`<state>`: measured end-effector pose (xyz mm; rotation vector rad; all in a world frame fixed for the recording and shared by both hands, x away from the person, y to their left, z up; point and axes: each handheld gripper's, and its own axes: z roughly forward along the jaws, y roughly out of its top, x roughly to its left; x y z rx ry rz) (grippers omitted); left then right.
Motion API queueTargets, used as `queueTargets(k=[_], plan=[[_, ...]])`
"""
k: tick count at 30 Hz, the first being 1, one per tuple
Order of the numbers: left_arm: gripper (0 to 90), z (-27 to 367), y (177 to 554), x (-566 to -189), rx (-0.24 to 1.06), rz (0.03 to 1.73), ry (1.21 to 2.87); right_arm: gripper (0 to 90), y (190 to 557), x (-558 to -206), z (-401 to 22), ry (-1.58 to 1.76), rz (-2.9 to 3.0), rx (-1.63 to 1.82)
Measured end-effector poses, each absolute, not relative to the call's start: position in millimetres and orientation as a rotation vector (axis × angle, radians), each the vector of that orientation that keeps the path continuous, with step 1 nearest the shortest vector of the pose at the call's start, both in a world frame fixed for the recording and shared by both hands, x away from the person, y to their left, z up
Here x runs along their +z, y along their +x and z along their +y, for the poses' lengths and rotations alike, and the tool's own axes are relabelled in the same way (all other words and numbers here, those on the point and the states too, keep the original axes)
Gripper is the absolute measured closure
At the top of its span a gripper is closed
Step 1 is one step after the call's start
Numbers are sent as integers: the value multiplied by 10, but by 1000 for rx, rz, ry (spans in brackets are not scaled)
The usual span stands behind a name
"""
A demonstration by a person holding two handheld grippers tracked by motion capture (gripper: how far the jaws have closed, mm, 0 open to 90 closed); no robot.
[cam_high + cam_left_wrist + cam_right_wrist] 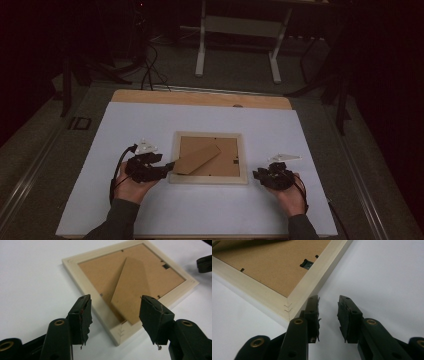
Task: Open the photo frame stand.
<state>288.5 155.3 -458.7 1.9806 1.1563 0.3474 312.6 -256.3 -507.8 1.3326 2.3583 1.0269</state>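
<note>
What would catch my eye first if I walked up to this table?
A pale wooden picture frame lies face down mid-table on the white sheet, its brown easel stand folded out across the backing. A hand-held black gripper flanks it on either side: the left gripper, jaws open over the frame's corner, and the right gripper, open beside another corner.

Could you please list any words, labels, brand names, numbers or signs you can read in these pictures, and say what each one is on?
None: no readable text in any view.
The picture frame lies back up; its brown backing board and folding stand are plain.
The small dark hanger clip bears no legible mark.
The left claw and right claw carry no lettering.
</note>
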Motion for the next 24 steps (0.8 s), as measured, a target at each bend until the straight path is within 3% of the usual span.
queueTargets(k=[24], plan=[[416, 1275, 3246, -4465, 266, 1120, 2042, 661, 3150, -5034, -2564, 1333, 2354, 1057]])
